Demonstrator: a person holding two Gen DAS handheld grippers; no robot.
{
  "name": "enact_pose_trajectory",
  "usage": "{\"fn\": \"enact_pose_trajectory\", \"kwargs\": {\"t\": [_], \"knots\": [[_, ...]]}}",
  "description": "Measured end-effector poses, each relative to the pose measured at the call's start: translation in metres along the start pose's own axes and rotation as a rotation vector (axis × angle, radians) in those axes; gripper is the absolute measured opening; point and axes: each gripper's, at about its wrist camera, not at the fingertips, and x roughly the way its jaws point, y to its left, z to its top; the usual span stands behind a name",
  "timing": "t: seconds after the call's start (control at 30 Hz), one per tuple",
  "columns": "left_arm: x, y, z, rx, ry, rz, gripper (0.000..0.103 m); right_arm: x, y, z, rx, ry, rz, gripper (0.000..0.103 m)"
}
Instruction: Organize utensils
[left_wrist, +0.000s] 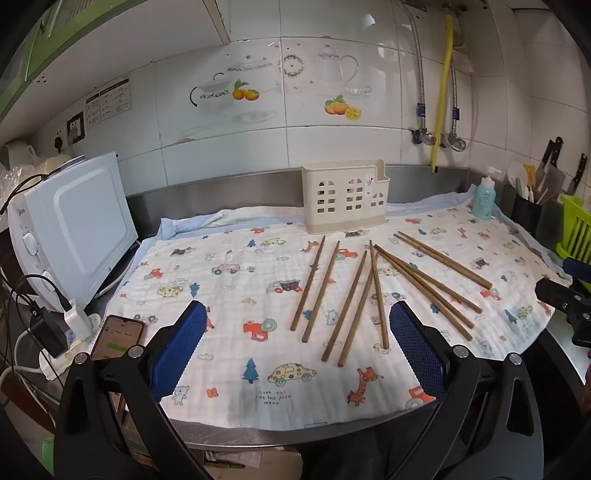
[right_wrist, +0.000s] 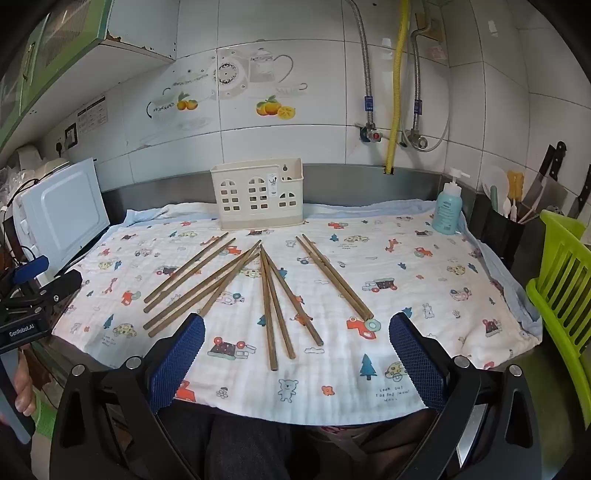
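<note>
Chopsticks (right_wrist: 275, 306), slim, wooden; holder (right_wrist: 257, 194), perforated plastic.

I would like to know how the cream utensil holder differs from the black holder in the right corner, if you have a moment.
The cream utensil holder appears empty through its window-shaped cutouts; the black holder is solid-walled and already stuffed with utensils. The cream utensil holder stands on the printed cloth behind the chopsticks; the black holder stands off the cloth, in the corner. Both stand upright near the wall.

White microwave (left_wrist: 74, 225) left — teal pump bottle (right_wrist: 447, 210) right, on patterned cloth (right_wrist: 406, 280)
</note>
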Motion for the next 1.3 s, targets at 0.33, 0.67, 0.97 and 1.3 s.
{"fn": "enact_pose_trajectory", "kwargs": {"t": [0.33, 0.67, 0.97, 1.3], "knots": [[-0.004, -0.005, 0.0, 0.006, -0.01, -0.001, 0.098, 0.0, 0.002, 0.001, -0.005, -0.002, -0.008, 0.097], [-0.002, 0.001, 0.002, -0.008, -0.008, -0.007, 0.098, 0.001, 0.003, 0.001, -0.006, -0.001, -0.004, 0.097], [-0.001, 0.002, 0.003, -0.009, -0.01, -0.005, 0.098, 0.003, 0.004, 0.0, -0.008, 0.001, -0.002, 0.097], [0.001, 0.004, 0.003, -0.013, -0.009, -0.007, 0.098, 0.004, 0.005, 0.001, -0.008, 0.002, 0.0, 0.097]]}}
